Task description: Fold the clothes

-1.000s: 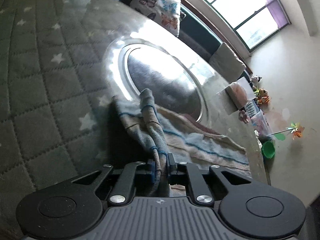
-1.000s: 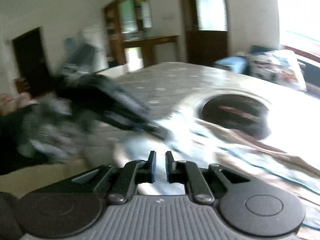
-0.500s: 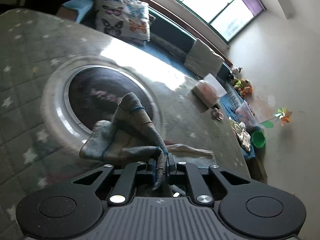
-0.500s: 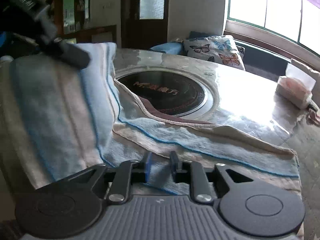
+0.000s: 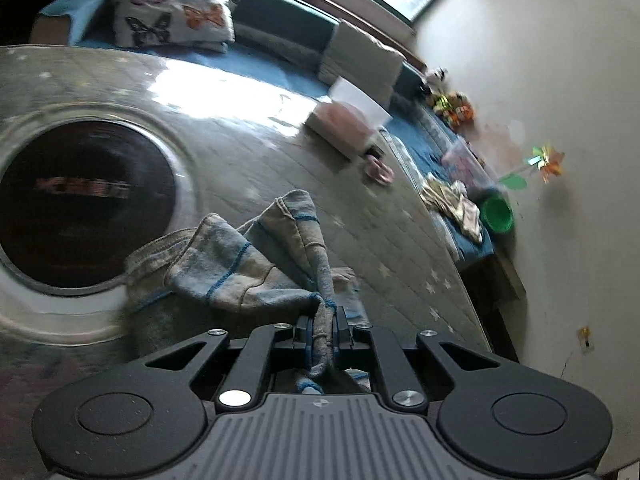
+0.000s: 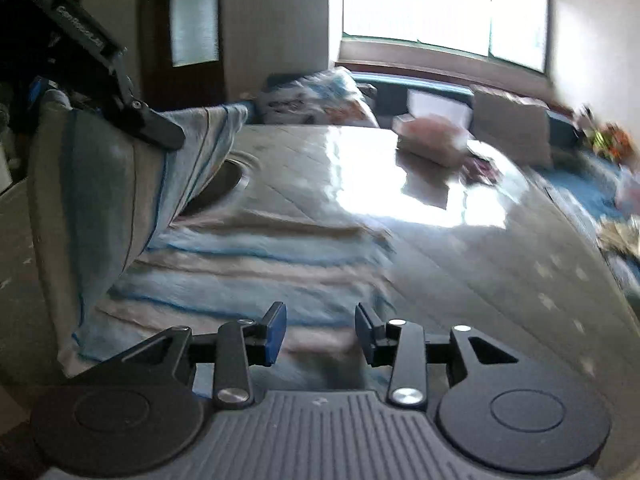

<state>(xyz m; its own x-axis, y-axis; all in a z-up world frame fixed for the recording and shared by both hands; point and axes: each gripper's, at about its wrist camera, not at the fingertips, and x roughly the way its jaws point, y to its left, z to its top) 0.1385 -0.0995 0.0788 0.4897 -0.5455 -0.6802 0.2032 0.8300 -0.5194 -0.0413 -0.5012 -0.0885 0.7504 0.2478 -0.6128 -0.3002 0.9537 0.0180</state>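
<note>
A beige and light-blue striped cloth [image 6: 256,276] lies partly flat on the quilted star-pattern table [image 6: 500,280]. My left gripper [image 5: 321,326] is shut on a corner of the cloth [image 5: 248,264] and holds it lifted, so a flap hangs down. In the right wrist view the left gripper [image 6: 160,134] is at the upper left with that raised flap [image 6: 96,200] below it. My right gripper [image 6: 320,328] is open and empty, just above the near edge of the flat part of the cloth.
A round dark cooktop [image 5: 80,200] with a steel rim is set in the table. A tissue box [image 5: 344,126] sits further back. A butterfly cushion [image 5: 172,8] and bench lie beyond. A green bowl [image 5: 497,213] and toys are off the table's right edge.
My left gripper has lifted the cloth corner and carried it across over the table. My right gripper has opened from nearly shut, and its view has swung to the right.
</note>
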